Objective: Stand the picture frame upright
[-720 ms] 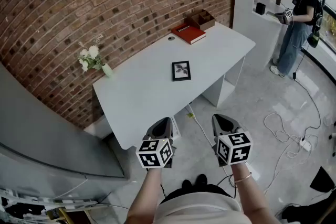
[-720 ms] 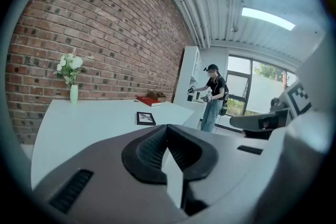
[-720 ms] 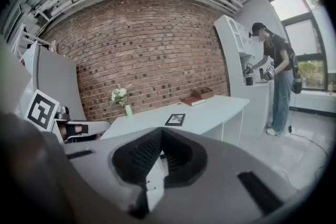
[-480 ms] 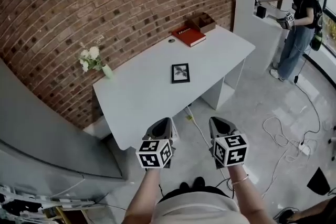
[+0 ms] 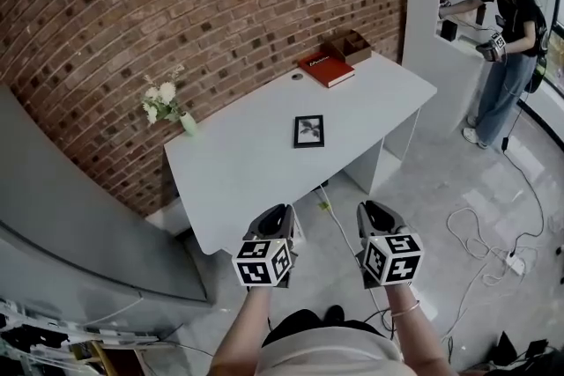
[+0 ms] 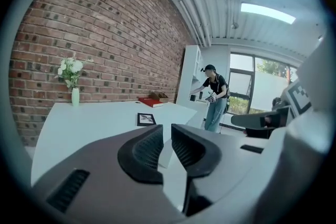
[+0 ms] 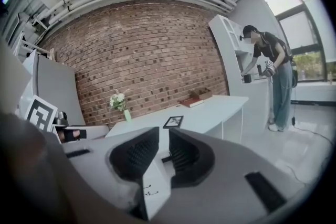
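Observation:
A small black picture frame [image 5: 308, 131] lies flat near the middle of the white table [image 5: 238, 180]. It also shows in the left gripper view [image 6: 146, 119] and the right gripper view [image 7: 173, 122]. Both grippers hang in the air in front of the table's near edge, well short of the frame. My left gripper [image 5: 273, 223] [image 6: 167, 136] has its jaws a narrow gap apart with nothing between them. My right gripper [image 5: 374, 219] [image 7: 164, 140] stands the same way, empty, with a narrow gap.
A red book [image 5: 326, 69] and a brown box [image 5: 351, 40] sit at the table's far right corner. A vase of white flowers [image 5: 167, 104] stands at the far left by the brick wall. A person [image 5: 507, 31] stands at a white shelf. Cables [image 5: 480, 233] lie on the floor.
The head view has shifted, so the table and frame sit a little further right and lower. Both grippers stay side by side before the table. The person at the shelf has shifted a little.

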`<state>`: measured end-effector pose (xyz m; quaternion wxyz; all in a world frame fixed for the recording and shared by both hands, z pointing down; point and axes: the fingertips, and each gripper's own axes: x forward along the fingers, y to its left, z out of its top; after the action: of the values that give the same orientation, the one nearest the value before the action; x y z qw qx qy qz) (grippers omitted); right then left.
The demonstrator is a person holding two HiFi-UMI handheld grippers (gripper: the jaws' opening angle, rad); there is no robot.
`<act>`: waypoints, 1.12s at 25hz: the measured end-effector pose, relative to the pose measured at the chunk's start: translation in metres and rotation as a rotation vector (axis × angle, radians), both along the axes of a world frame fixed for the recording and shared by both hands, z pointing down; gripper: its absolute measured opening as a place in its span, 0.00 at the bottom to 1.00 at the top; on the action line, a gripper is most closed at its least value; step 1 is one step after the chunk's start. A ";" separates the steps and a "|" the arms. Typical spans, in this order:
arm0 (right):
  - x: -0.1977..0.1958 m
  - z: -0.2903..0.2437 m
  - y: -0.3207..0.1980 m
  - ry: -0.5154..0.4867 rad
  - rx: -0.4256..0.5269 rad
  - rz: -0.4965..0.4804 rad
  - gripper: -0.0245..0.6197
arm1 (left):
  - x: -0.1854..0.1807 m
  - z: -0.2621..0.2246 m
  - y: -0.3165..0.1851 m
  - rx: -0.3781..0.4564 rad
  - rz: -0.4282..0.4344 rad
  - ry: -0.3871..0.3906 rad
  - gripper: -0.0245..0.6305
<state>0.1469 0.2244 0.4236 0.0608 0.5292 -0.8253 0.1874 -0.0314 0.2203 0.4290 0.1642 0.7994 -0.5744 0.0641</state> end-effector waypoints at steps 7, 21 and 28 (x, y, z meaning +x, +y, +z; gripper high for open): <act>0.004 -0.003 -0.001 -0.065 -0.020 -0.030 0.21 | -0.002 0.000 0.004 -0.003 -0.027 0.009 0.17; 0.000 0.014 -0.057 -0.085 -0.075 -0.029 0.21 | -0.010 0.013 -0.054 -0.039 -0.045 0.012 0.20; -0.014 0.018 -0.118 -0.066 -0.094 -0.029 0.21 | -0.022 0.021 -0.121 -0.053 -0.036 0.038 0.20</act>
<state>0.1324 0.1069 0.4419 0.0610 0.5071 -0.8249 0.2423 -0.0532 0.0991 0.4505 0.1972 0.7853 -0.5837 0.0612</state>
